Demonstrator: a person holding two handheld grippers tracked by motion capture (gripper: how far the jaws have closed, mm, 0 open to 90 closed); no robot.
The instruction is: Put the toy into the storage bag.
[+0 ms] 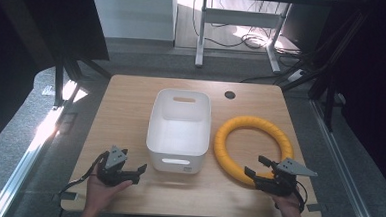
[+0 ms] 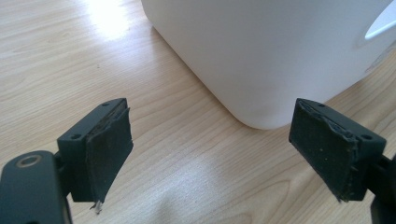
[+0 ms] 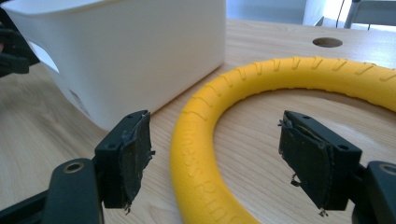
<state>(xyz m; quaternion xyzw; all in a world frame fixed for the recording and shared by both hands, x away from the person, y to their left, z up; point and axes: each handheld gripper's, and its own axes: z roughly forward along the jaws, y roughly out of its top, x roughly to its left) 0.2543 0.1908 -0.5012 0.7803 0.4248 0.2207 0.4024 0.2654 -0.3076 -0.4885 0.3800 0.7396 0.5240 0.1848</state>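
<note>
A white plastic bin (image 1: pixel 152 131) with handle slots stands empty in the middle of the wooden table (image 1: pixel 126 100). Right of it lies a yellow ridged ring (image 1: pixel 253 122), flat on the table. My left gripper (image 1: pixel 134 161) is open near the bin's front left corner, and the left gripper view has that corner (image 2: pixel 261 70) just ahead of the gripper (image 2: pixel 210 140). My right gripper (image 1: pixel 254 165) is open over the ring's near arc. In the right gripper view the ring (image 3: pixel 201 140) runs between the spread jaws of the gripper (image 3: pixel 215 154), touching neither pad.
A round cable hole (image 1: pixel 230 95) sits in the table behind the ring. The bin's wall (image 3: pixel 130 56) stands close on the left of the right gripper. Bare wood lies to the left of the bin and along the table's front edge.
</note>
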